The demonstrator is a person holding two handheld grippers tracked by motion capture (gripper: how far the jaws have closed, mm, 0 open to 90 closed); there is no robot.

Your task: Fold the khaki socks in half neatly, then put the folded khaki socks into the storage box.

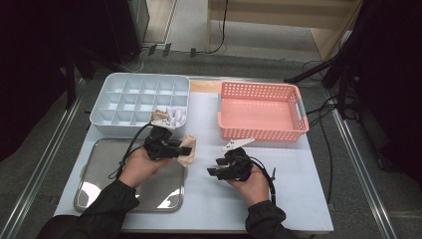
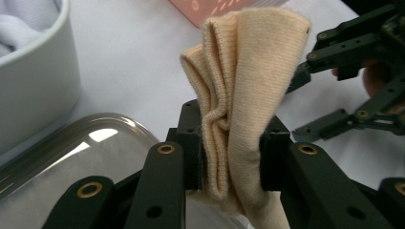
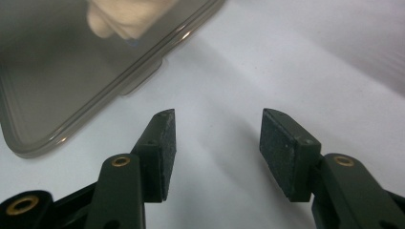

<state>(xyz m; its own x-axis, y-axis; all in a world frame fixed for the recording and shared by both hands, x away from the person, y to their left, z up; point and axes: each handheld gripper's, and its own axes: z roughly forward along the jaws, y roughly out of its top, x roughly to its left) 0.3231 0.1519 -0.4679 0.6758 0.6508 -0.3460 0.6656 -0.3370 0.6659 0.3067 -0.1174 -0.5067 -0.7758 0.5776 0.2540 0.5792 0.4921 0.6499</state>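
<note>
1. We are seeing a folded beige knit cloth (image 2: 239, 86) sitting pinched between the two black jaws of the left hand-held gripper (image 2: 231, 157); its gathered folds are rising above the pads and a loose end is hanging below them.
2. In the high view the beige knit cloth (image 1: 188, 149) is sitting at the tip of the left hand-held gripper (image 1: 180, 150), over the right edge of the steel tray (image 1: 99, 184) where it is meeting the bare counter (image 1: 209, 199).
3. The right hand-held gripper (image 3: 215, 148) is standing with its jaws spread apart and nothing between the pads, which are hovering over the white counter (image 3: 296, 62) just beside a corner of the steel tray (image 3: 57, 95).
4. In the high view the right hand-held gripper (image 1: 215, 167) is pointing left toward the cloth, near it but apart.
5. A white divided organizer box (image 1: 139, 94) is lying behind the tray; some pale cloth items (image 1: 169, 117) are lying in its near right compartments.
6. A pink perforated basket (image 1: 261, 112) is resting to the right of the box.
7. A small white flat piece (image 1: 238, 144) is lying on the counter just in front of the basket.
</note>
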